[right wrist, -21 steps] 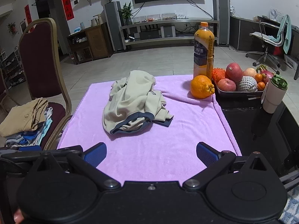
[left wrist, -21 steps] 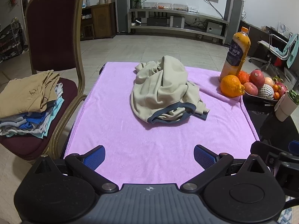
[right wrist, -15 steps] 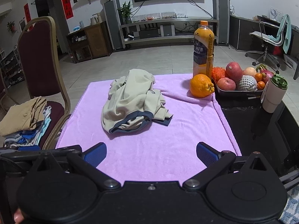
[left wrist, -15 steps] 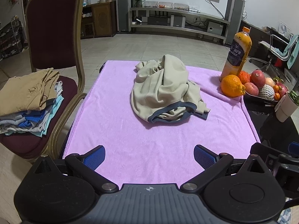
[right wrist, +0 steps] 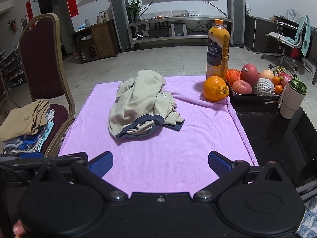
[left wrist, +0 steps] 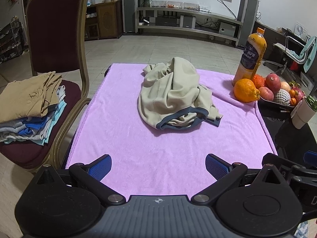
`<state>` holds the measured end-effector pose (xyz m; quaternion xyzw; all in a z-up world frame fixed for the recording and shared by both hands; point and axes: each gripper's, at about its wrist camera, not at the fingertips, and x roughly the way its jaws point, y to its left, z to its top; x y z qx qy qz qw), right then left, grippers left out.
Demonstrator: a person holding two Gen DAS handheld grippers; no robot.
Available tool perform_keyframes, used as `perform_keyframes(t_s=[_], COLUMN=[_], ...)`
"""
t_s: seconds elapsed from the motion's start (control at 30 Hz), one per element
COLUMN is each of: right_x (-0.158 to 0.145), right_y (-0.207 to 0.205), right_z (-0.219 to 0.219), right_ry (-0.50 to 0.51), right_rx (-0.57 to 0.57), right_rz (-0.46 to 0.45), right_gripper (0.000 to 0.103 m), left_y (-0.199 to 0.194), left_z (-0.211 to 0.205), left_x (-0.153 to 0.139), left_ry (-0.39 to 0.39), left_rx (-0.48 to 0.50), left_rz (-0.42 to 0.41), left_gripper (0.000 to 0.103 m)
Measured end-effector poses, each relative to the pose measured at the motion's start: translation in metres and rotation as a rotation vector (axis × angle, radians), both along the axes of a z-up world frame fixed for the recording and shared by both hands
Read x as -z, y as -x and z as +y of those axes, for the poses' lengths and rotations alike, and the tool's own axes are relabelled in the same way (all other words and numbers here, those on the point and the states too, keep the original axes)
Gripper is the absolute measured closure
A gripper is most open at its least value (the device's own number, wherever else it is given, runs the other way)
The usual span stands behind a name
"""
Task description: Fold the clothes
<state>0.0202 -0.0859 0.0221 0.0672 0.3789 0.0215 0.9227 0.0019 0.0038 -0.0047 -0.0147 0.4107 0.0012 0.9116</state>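
Note:
A crumpled beige garment with a dark blue hem (left wrist: 174, 97) (right wrist: 141, 109) lies in a heap in the middle of the pink towel (left wrist: 158, 148) (right wrist: 168, 152) that covers the table. My left gripper (left wrist: 158, 167) is open above the towel's near edge, well short of the garment, with nothing between its blue pads. My right gripper (right wrist: 160, 163) is open too, side by side with the left one and equally far from the heap. A stack of folded clothes (left wrist: 29, 105) (right wrist: 27, 123) rests on the seat of a maroon chair to the left.
The maroon chair (left wrist: 55, 31) stands close against the table's left side. At the right are an orange-juice bottle (left wrist: 251, 55), a loose orange (left wrist: 245, 90), a tray of fruit (left wrist: 277, 91) and a white cup (left wrist: 304, 112) on the dark table top.
Both grippers have edged slightly forward over the towel, so the garment looks a little nearer. Nothing has been touched; both stay open.

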Motion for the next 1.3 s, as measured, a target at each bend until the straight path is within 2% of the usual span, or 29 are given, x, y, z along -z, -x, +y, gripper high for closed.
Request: perform_keyframes(t_s=[1.3], right_x=[0.0025], right_y=[-0.0016], right_z=[0.0004], right_ry=[-0.004], right_rx=[-0.005], right_rz=[0.013], right_gripper=[0.000], left_y=[-0.0023], left_z=[0.0008], left_x=[0.0014], left_ry=[-0.011], left_rx=[-0.015], left_rz=[0.007], left_gripper=[0.000])
